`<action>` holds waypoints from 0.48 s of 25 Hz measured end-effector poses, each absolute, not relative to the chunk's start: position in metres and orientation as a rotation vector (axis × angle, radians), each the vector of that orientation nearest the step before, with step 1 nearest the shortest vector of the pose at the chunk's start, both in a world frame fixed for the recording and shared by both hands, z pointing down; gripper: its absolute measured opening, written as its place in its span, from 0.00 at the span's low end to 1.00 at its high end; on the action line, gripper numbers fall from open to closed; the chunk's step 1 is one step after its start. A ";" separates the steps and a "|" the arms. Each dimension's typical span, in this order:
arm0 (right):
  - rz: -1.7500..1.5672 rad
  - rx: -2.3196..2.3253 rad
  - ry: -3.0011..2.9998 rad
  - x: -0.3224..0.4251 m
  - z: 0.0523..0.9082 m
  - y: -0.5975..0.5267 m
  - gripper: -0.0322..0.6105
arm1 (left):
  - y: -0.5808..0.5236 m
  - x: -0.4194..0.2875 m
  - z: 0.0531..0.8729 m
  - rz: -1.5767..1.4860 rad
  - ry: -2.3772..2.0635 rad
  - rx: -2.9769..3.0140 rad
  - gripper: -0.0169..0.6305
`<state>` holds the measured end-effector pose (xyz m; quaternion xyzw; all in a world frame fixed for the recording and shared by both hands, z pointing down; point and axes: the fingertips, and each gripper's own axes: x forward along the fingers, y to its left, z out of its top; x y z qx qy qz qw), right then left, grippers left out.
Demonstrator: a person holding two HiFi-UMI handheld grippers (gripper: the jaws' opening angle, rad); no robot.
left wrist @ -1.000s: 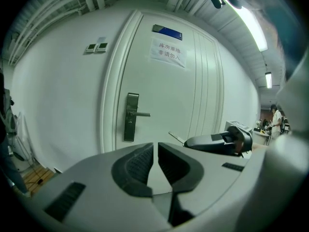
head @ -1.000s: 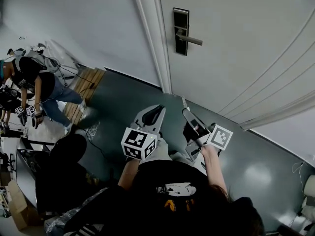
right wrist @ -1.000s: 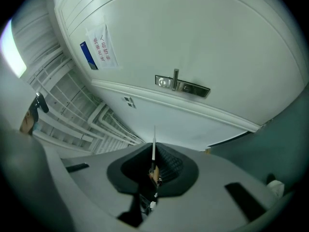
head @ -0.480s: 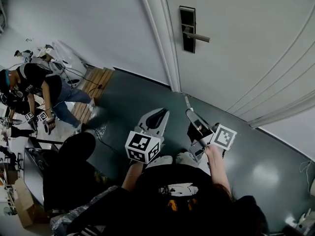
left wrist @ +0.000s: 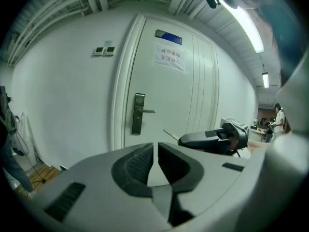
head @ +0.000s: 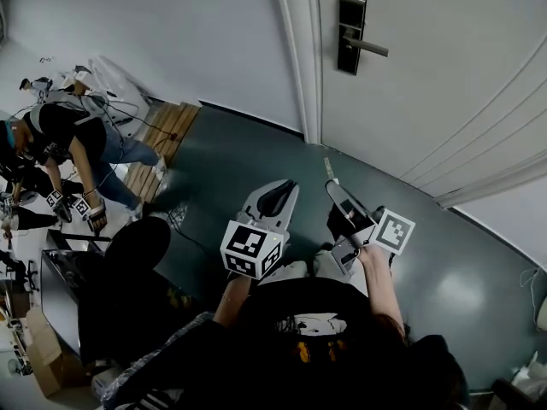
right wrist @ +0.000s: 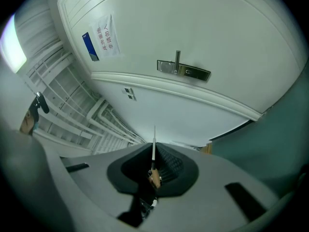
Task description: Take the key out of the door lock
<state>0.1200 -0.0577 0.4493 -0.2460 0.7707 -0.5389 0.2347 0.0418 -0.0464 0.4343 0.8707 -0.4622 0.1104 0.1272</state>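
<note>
Grey-green floor [head: 231,161] meets a closed white door [head: 444,75]. Its dark lock plate [head: 350,32] and lever handle [head: 372,48] stand well apart from both grippers. Right gripper [head: 336,188]: jaws pinched on the head of the key [head: 327,167], with the thin blade projecting forward toward the door. Left gripper [head: 288,186]: jaws drawn together, nothing between them. Compared with one second earlier, the lock plate sits higher and further right in the head view. Both grippers have shifted slightly rightward, and the grip on the key is unchanged. Interpretation: the key is already free of the lock, so extraction appears complete and only carrying it clear remains. A second person [head: 64,143] bends over at far left.
</note>
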 end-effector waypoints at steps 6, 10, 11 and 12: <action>-1.458 -0.731 2.092 0.076 0.452 -0.009 0.08 | -0.004 0.000 0.434 0.290 -1.282 2.586 0.08; -1.436 -0.771 2.095 0.046 0.450 0.020 0.08 | 0.023 -0.029 0.432 0.277 -1.244 2.614 0.08; -1.432 -0.779 2.096 0.045 0.450 0.021 0.08 | 0.024 -0.029 0.432 0.274 -1.236 2.619 0.08; -1.428 -0.787 2.096 0.044 0.451 0.022 0.08 | 0.024 -0.030 0.432 0.269 -1.228 2.624 0.08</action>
